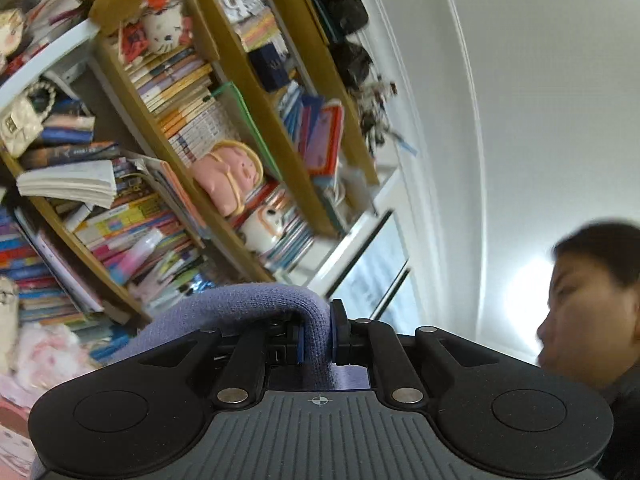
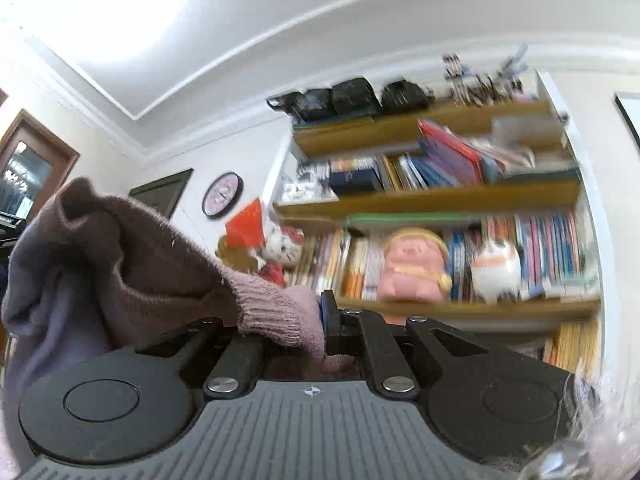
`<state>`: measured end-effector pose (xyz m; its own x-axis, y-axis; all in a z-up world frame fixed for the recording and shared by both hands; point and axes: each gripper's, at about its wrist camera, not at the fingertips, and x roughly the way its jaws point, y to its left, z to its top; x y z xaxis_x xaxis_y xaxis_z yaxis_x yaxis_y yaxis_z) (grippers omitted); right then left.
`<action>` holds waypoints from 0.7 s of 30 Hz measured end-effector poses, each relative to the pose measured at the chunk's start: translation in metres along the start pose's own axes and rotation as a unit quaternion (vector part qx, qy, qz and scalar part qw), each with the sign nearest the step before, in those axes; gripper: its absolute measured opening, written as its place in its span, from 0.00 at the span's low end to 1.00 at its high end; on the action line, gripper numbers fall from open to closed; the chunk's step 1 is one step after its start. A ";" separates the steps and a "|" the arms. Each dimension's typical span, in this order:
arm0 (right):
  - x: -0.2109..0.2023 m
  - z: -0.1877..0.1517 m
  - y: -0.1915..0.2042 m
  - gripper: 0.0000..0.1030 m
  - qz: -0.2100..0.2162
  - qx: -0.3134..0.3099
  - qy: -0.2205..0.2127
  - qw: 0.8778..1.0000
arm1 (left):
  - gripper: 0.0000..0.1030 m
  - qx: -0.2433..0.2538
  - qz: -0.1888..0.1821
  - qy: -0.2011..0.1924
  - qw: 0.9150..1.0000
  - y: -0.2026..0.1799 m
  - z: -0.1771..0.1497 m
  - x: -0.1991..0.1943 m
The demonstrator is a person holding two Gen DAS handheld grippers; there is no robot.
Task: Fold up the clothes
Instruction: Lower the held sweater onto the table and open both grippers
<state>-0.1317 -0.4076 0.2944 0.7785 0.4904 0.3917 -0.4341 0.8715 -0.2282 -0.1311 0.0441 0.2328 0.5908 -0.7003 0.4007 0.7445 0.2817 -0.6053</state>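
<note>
My left gripper (image 1: 316,340) is shut on a fold of lavender knit sweater (image 1: 248,304), held up in the air; the cloth arches over the left finger and trails down left. My right gripper (image 2: 316,324) is shut on the ribbed pink-mauve cuff (image 2: 276,312) of the same kind of knit garment (image 2: 104,264), which bunches and hangs to the left. Both cameras point upward at the room, so the rest of the garment and any surface below are hidden.
A crowded wooden bookshelf (image 1: 208,184) with books, plush toys and a pink pig figure (image 2: 414,266) stands ahead. A person's face (image 1: 588,300) is close at the right of the left wrist view. A wall clock (image 2: 222,195) and a door (image 2: 28,168) are at left.
</note>
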 end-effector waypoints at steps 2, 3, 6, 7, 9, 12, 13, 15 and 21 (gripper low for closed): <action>0.022 -0.011 0.002 0.07 0.003 -0.001 0.049 0.999 | 0.11 -0.034 0.013 -0.004 0.999 0.015 -0.001 0.001; 0.035 -0.023 0.005 0.07 0.003 0.004 0.087 0.996 | 0.12 -0.059 0.043 0.000 0.997 0.031 -0.005 0.001; 0.079 -0.101 0.012 0.08 0.013 0.030 0.257 0.966 | 0.14 -0.104 0.135 0.032 0.985 0.075 -0.020 0.001; 0.095 -0.130 0.015 0.08 0.017 0.039 0.316 0.948 | 0.14 -0.114 0.165 0.046 0.979 0.090 -0.025 0.001; 0.123 -0.192 0.022 0.08 0.023 0.052 0.426 0.903 | 0.16 -0.133 0.225 0.075 0.962 0.118 -0.036 0.000; 0.141 -0.284 0.041 0.08 0.017 0.042 0.514 0.857 | 0.22 -0.160 0.313 0.117 0.929 0.161 -0.053 -0.001; 0.144 -0.302 0.046 0.08 0.009 0.034 0.526 0.850 | 0.25 -0.169 0.342 0.131 0.915 0.175 -0.058 -0.001; 0.151 -0.326 0.053 0.08 -0.007 0.022 0.542 0.840 | 0.34 -0.186 0.397 0.158 0.885 0.204 -0.070 -0.002; 0.193 -0.370 0.057 0.08 -0.028 -0.019 0.568 0.822 | 0.54 -0.153 0.466 0.174 0.854 0.215 -0.065 -0.005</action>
<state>0.1615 -0.2656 0.0269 0.7274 0.1066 -0.6779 -0.3851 0.8810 -0.2747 0.0058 0.0661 0.0558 0.7141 -0.4340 -0.5493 -0.1452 0.6758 -0.7227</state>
